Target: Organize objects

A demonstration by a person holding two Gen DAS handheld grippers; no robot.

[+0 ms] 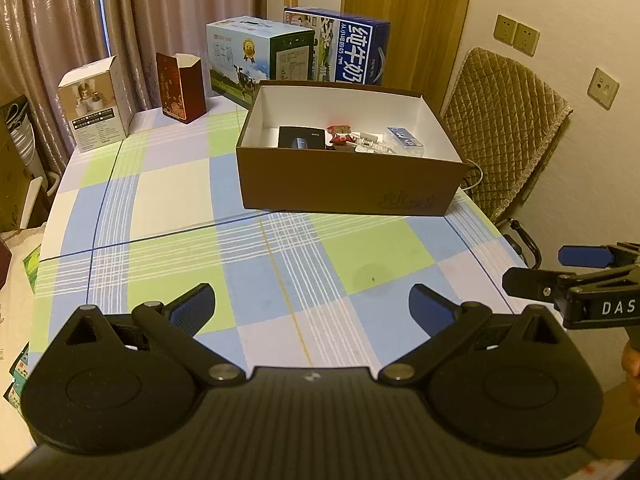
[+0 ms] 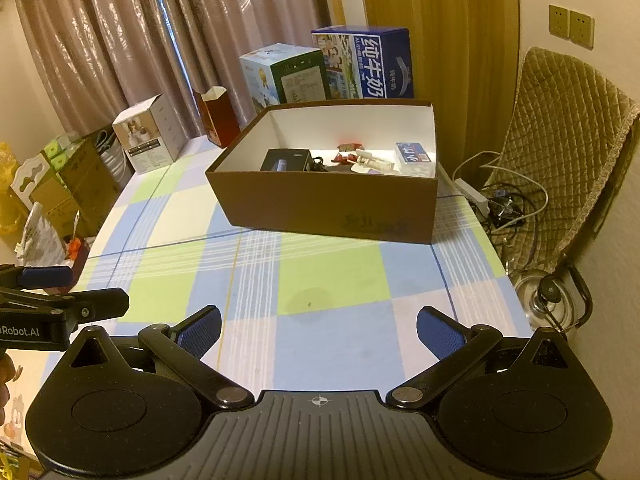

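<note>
Left gripper (image 1: 312,306): we see its blue pads spread wide, holding nothing, over the checked tablecloth (image 1: 180,184); "Robot.AI" reads on its side in the right wrist view.
Brown box (image 1: 344,188): open, mid-table, far from both tools; a black packet (image 1: 298,138), red wrappers (image 1: 340,134) and a blue-white pack (image 1: 404,138) lie inside.
Milk cartons (image 1: 348,50): far edge, printed "纯牛奶".
Right gripper (image 2: 319,326): wide apart, empty; "DAS" shows.

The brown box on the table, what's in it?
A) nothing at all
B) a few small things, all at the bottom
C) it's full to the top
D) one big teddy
B: the brown box is open, with a black packet, a red wrapper and a blue-and-white packet on its floor, white walls bare above.
</note>
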